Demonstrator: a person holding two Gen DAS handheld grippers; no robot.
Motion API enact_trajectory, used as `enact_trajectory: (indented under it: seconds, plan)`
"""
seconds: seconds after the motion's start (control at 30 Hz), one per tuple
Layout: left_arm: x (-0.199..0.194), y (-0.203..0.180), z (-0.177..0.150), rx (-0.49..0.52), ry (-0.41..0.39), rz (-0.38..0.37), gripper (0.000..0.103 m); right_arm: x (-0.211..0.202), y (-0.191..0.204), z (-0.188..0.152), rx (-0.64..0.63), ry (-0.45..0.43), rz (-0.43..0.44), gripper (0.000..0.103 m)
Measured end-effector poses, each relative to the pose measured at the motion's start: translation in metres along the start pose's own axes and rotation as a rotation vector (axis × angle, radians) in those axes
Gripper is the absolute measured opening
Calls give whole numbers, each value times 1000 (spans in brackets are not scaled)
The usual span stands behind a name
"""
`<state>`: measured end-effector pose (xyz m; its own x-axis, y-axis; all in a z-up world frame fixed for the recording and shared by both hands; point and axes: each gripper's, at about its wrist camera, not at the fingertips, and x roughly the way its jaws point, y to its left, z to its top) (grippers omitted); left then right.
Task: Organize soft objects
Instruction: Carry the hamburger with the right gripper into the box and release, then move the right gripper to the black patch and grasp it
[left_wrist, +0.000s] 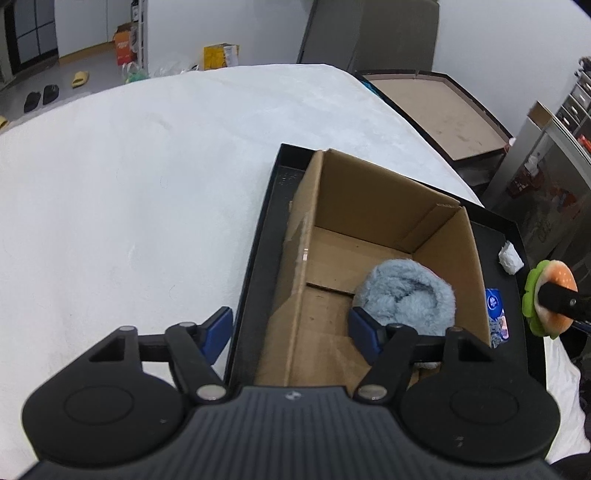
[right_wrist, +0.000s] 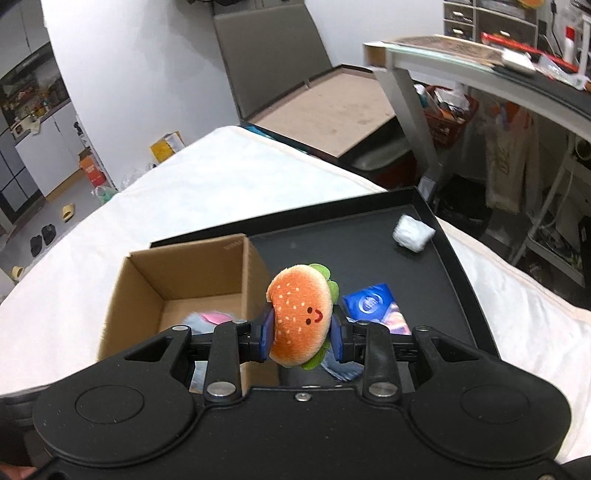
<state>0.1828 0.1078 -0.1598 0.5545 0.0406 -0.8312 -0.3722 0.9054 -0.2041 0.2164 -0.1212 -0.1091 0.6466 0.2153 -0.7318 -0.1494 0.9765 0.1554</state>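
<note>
A brown cardboard box (left_wrist: 369, 221) stands open in a black tray (left_wrist: 258, 236) on the white-covered table. A fluffy light-blue plush (left_wrist: 406, 299) lies inside the box; it also shows in the right wrist view (right_wrist: 195, 319). My left gripper (left_wrist: 291, 332) is open and empty above the box's left wall. My right gripper (right_wrist: 301, 334) is shut on a plush hamburger (right_wrist: 301, 317), held above the tray just right of the box (right_wrist: 184, 273). The hamburger also shows at the right edge of the left wrist view (left_wrist: 550, 299).
On the tray (right_wrist: 369, 236) lie a white crumpled wad (right_wrist: 413, 232) and a blue packet (right_wrist: 373, 304). The white cloth (left_wrist: 129, 192) covers the table to the left. A brown side table (left_wrist: 439, 107) and a cluttered desk (right_wrist: 480, 59) stand beyond.
</note>
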Motion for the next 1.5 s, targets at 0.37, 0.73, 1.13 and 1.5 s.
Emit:
enact_trajectory:
  seconds: [0.37, 0.73, 1.13, 1.5]
  plan:
    - [10, 14, -2, -46, 45, -41, 22, 3, 39, 9, -50, -1, 37, 30]
    - [11, 20, -1, -67, 65, -59, 17, 13, 75, 18, -108, 14, 85, 37]
    - [14, 23, 1, -79, 71, -72, 18, 6, 81, 18, -143, 1, 90, 83]
    - [7, 20, 1, -65, 52, -48, 22, -10, 47, 2, -110, -46, 41, 94]
